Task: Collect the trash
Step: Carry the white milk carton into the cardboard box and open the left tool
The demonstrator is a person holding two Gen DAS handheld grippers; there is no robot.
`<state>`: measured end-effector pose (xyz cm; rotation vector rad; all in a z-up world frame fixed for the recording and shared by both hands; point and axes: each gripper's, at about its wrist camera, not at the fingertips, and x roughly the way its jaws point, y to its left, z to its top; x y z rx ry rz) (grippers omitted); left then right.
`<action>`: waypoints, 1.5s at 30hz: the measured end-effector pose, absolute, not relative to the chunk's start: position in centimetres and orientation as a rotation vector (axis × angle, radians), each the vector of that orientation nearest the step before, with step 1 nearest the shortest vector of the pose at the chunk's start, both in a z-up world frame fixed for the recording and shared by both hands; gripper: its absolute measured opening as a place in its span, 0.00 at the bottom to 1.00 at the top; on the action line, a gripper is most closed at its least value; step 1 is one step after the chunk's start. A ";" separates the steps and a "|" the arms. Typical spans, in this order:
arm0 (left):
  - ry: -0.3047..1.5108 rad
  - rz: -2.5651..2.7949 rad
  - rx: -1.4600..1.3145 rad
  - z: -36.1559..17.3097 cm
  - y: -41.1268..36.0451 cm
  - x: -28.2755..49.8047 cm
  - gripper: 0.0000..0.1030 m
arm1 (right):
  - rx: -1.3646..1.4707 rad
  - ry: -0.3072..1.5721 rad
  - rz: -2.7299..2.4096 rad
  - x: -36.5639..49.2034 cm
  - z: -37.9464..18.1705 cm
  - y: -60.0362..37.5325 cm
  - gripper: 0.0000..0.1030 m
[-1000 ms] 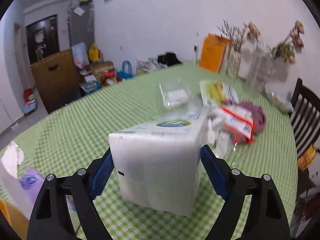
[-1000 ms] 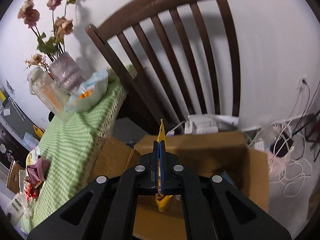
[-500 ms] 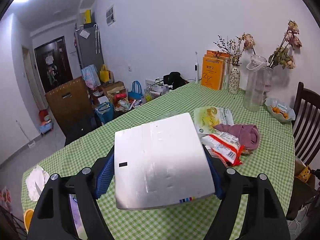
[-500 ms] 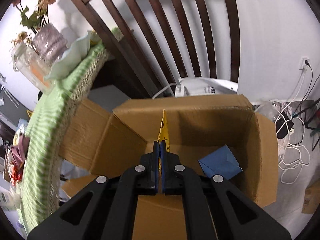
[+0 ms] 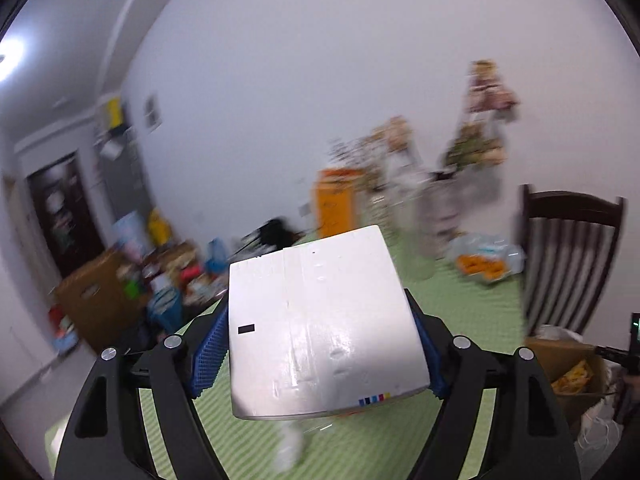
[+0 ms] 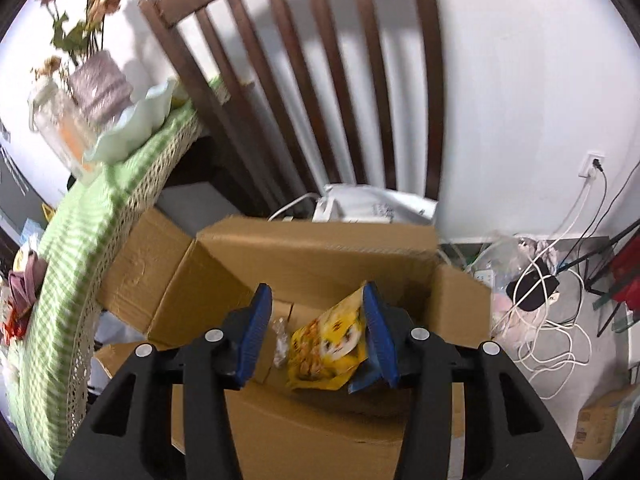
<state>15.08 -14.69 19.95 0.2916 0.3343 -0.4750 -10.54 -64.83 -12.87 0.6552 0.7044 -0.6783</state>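
Observation:
My left gripper (image 5: 316,340) is shut on a white packet (image 5: 320,320) and holds it high above the green checked table (image 5: 460,304). My right gripper (image 6: 316,328) is open above an open cardboard box (image 6: 320,256) on the floor. A yellow snack wrapper (image 6: 326,346) lies loose in the box between the fingers, by the right pad. A small clear wrapper (image 6: 280,338) and something blue (image 6: 366,380) lie beside it. The same box shows in the left wrist view (image 5: 572,372) at the lower right.
A dark wooden chair (image 6: 304,80) stands behind the box, next to the table edge (image 6: 116,216). Vases with dried flowers (image 5: 476,152), an orange box (image 5: 334,200) and a snack bag (image 5: 484,260) stand on the table. Cables (image 6: 552,312) lie on the floor at right.
My right gripper opened and let go of the yellow wrapper, which dropped into the box. My left gripper lifted the white packet off the table and swung right.

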 end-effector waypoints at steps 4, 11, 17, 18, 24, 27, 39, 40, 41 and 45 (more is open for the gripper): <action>0.312 -0.611 0.336 19.6 -22.1 13.8 0.73 | 0.663 0.676 -0.675 -12.3 -12.4 -65.8 0.45; 0.374 -0.806 0.388 16.5 -33.4 12.7 0.73 | 0.688 0.668 -0.678 -14.5 -13.0 -67.3 0.45; 0.446 -0.963 0.435 14.2 -40.7 10.2 0.73 | 0.703 0.677 -0.677 -15.0 -13.9 -68.1 0.45; 0.460 -0.986 0.446 13.6 -41.8 9.9 0.73 | 0.708 0.679 -0.675 -15.1 -14.1 -68.2 0.45; 0.552 -1.090 0.534 8.4 -47.6 8.1 0.73 | 0.719 0.693 -0.658 -14.7 -14.9 -68.6 0.45; 0.592 -1.126 0.595 4.5 -50.9 7.5 0.73 | 0.709 0.707 -0.640 -14.1 -15.1 -68.7 0.45; 0.735 -1.116 0.885 -9.3 -57.4 6.0 0.74 | 0.695 0.775 -0.597 -11.9 -16.7 -67.9 0.45; 0.756 -1.107 0.902 -10.4 -57.6 6.2 0.74 | 0.697 0.779 -0.593 -11.8 -16.8 -67.8 0.45; 0.767 -1.101 0.914 -11.1 -57.8 6.3 0.75 | 0.697 0.783 -0.589 -11.6 -16.9 -67.7 0.45; 0.827 -1.059 0.965 -14.0 -58.2 7.3 0.76 | 0.689 0.792 -0.597 -11.4 -16.8 -67.6 0.47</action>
